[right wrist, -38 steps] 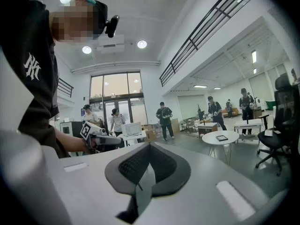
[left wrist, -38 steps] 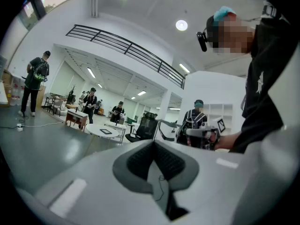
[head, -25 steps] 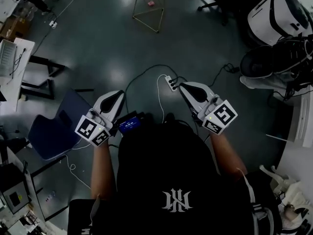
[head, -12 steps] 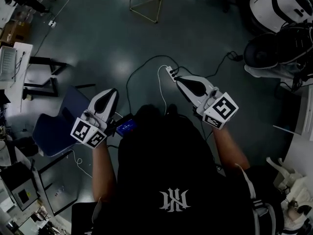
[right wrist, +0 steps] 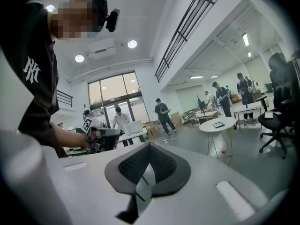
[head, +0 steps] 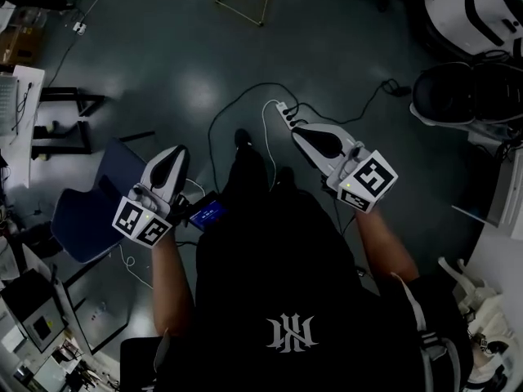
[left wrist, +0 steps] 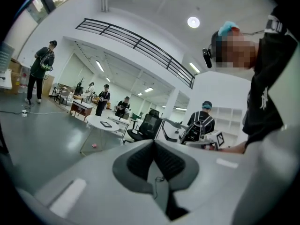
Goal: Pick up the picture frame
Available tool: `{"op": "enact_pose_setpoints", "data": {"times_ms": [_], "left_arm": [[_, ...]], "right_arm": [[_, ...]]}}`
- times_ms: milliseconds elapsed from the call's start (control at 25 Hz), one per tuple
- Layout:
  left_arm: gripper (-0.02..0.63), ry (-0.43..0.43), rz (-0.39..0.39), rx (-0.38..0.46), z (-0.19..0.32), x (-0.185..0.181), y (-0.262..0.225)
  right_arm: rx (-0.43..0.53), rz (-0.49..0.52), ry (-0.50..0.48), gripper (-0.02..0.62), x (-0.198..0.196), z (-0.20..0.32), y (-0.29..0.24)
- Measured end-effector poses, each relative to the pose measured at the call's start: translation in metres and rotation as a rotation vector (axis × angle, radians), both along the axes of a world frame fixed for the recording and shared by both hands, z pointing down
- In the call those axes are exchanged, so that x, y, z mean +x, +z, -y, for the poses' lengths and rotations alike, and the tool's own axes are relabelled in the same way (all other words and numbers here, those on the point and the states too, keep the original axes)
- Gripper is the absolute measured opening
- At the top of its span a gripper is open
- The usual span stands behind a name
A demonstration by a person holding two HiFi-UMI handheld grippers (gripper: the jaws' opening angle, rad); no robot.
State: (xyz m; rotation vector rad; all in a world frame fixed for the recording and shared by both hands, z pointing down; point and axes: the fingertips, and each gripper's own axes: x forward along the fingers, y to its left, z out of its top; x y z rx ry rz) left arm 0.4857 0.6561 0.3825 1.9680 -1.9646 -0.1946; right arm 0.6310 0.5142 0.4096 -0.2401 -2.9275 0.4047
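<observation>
The picture frame (right wrist: 218,124) lies flat on the round white worktop (right wrist: 204,128), well apart from both grippers. It seems thin, stiff, light, perhaps fragile; better pinch one edge. Left gripper (left wrist: 153,148) and right gripper (right wrist: 148,149): jaws clenched, empty

Blue chair (head: 82,215) at left — white power strip (head: 283,114) on grey floor (head: 188,47)
</observation>
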Motion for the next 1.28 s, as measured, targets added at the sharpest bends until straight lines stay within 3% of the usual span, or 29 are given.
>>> {"op": "enact_pose_setpoints", "data": {"times_ms": [200,560,680,800,920,1280], "left_arm": [[0.003,-0.008,0.03,0.05,0.03,-0.049,-0.018],[0.003,0.044,0.137,0.027,0.063,-0.175,-0.037],[0.003,0.073,0.123,0.052,0.063,-0.217,-0.045],[0.003,0.079,0.093,0.081,0.071,-0.251,-0.048],[0.003,0.088,0.069,0.134,0.082,-0.273,-0.055],[0.003,0.142,0.058,0.127,0.126,-0.31,-0.051]], "right_arm": [[0.024,0.001,0.001,0.0,-0.049,0.029,-0.017],[0.034,-0.02,0.017,0.0,-0.187,0.053,-0.041],[0.02,-0.021,0.038,0.0,-0.231,0.054,-0.05],[-0.009,-0.064,0.131,0.0,-0.256,0.075,-0.046],[-0.014,-0.105,0.213,0.0,-0.273,0.094,-0.043],[-0.013,-0.075,0.222,0.0,-0.322,0.125,-0.052]]}}
